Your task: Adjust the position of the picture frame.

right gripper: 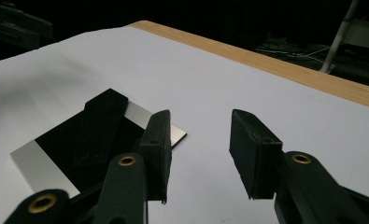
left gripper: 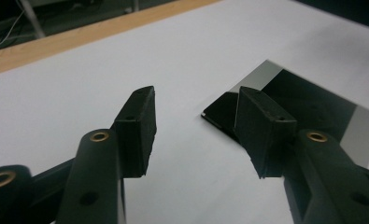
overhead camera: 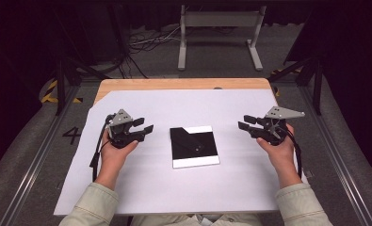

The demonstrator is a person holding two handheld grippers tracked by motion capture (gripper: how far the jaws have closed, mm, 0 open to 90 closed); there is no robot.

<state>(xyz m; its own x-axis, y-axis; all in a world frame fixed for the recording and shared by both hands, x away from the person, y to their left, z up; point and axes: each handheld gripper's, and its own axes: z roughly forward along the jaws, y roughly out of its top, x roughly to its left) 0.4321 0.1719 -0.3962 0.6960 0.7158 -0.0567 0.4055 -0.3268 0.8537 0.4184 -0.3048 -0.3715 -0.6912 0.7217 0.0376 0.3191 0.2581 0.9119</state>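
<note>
Black square plate between both grippers' fingers, untouched

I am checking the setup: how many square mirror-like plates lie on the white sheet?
1. The plate lies flat at the middle of the white sheet, between the left tool and the right tool, touching neither.

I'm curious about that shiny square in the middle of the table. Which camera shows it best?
The high view: the whole mirror-like square plate lies unobstructed on the white sheet. The left gripper view shows one corner, behind a black jaw. The right gripper view shows most of it, partly covered.
</note>
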